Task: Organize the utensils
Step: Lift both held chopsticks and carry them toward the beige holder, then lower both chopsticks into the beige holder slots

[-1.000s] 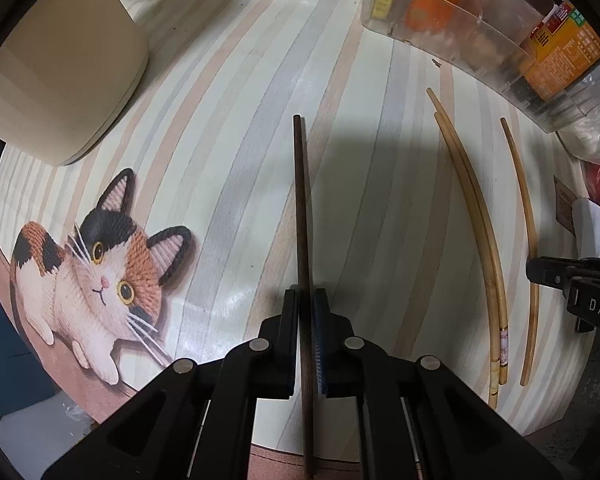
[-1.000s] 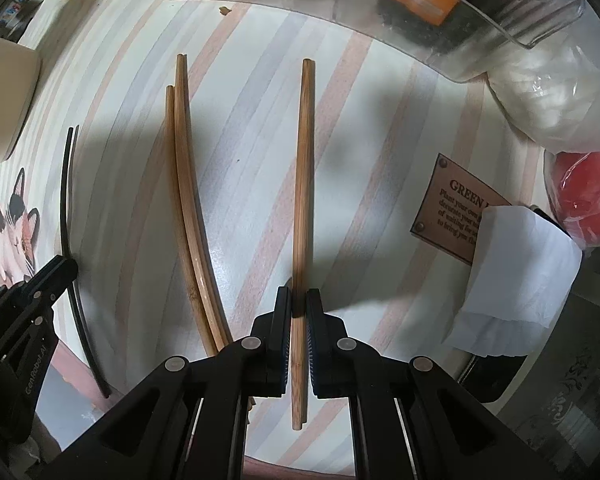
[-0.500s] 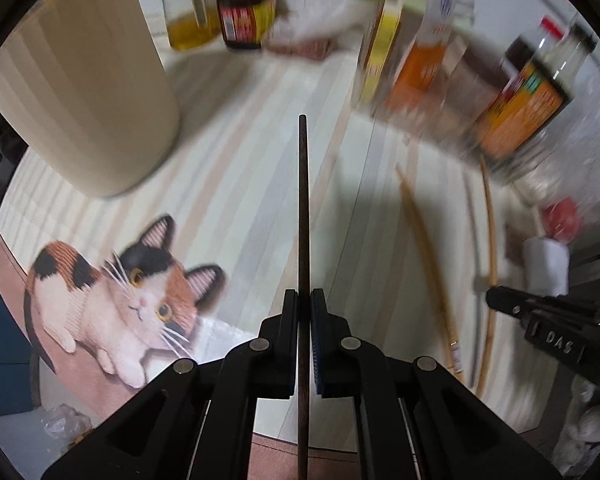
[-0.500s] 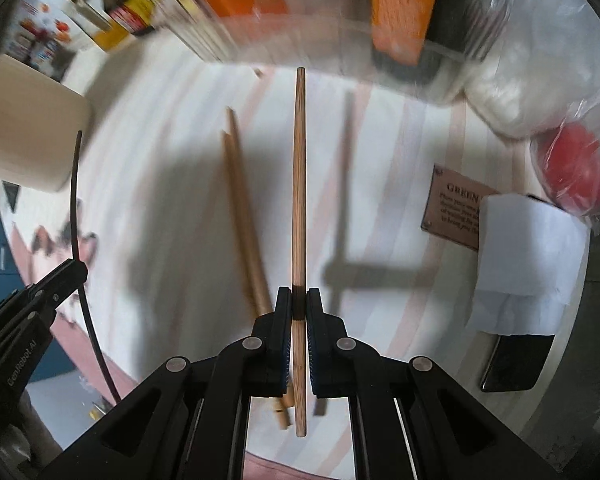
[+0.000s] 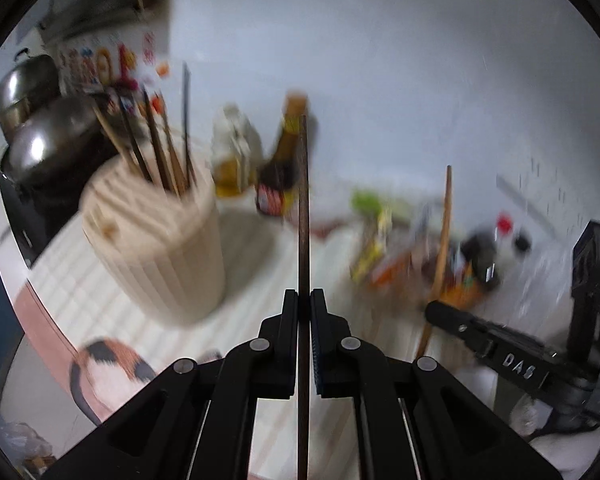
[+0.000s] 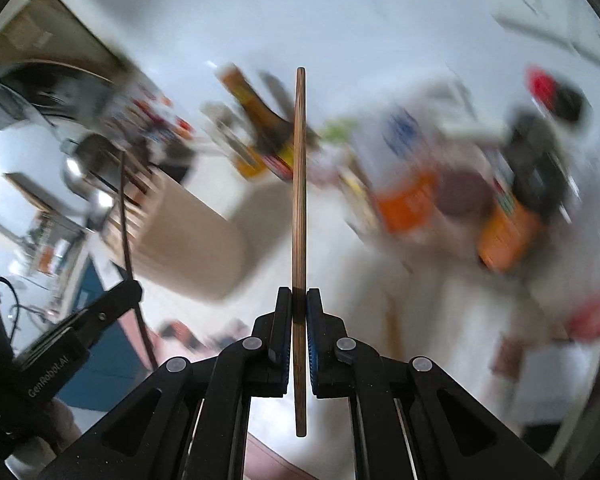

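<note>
My left gripper (image 5: 304, 306) is shut on a dark brown chopstick (image 5: 303, 208) and holds it in the air, pointing up. A cream ribbed holder (image 5: 159, 248) with several chopsticks (image 5: 159, 148) in it stands to its left. My right gripper (image 6: 298, 304) is shut on a light bamboo chopstick (image 6: 299, 200), also lifted and pointing up. The right gripper and its chopstick show at the right of the left wrist view (image 5: 444, 220). The holder shows left of centre in the right wrist view (image 6: 187, 248). Both views are blurred.
Sauce bottles (image 5: 277, 176) and an oil bottle (image 5: 231, 160) stand behind the holder by the white wall. Orange-labelled jars and packets (image 6: 460, 200) crowd the right. Steel pots (image 5: 39, 128) sit at the far left. The cat-print mat (image 5: 107, 364) lies below.
Both grippers have lifted their chopsticks off the mat and tilted upward. The views have swung from the tabletop to the holder, bottles and wall.
</note>
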A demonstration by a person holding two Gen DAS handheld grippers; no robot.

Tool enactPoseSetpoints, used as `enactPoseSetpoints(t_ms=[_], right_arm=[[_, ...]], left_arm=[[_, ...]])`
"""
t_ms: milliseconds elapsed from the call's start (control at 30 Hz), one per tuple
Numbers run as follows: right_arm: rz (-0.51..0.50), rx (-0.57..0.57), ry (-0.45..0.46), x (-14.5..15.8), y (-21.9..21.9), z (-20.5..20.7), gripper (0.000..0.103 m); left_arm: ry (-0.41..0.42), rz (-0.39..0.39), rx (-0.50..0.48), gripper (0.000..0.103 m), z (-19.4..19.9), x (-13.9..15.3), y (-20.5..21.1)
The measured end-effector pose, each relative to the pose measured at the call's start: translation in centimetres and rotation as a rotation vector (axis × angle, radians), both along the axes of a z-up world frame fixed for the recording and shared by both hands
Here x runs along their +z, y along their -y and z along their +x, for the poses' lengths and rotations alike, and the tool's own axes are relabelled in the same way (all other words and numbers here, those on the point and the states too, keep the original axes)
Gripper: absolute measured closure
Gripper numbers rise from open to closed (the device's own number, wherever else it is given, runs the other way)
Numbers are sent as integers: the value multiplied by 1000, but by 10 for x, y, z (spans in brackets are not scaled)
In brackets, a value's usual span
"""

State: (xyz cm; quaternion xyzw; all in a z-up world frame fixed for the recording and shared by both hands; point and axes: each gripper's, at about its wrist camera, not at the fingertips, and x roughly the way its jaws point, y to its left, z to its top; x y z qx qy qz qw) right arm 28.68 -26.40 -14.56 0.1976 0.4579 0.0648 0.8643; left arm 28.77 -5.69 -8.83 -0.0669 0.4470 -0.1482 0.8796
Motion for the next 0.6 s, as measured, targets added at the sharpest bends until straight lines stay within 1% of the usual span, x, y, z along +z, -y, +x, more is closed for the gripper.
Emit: enactPoseSetpoints(t_ms=[100,200,267,400,600], right_arm=[[11,47,69,26,-24,36,96],[22,86,122,46,-46,75,96],[37,106,138,54,-60,95,96],[54,139,174,61,-88,139,96],[84,160,193,55,-115,185,96]], left_arm=[[52,-16,55,100,27,25,-18],[101,-27,114,100,58,47,-38],[122,-31,139,100,75,57,-48],[157,-37,180,100,113,67,-65],[158,-73,237,100,166,59,-88]])
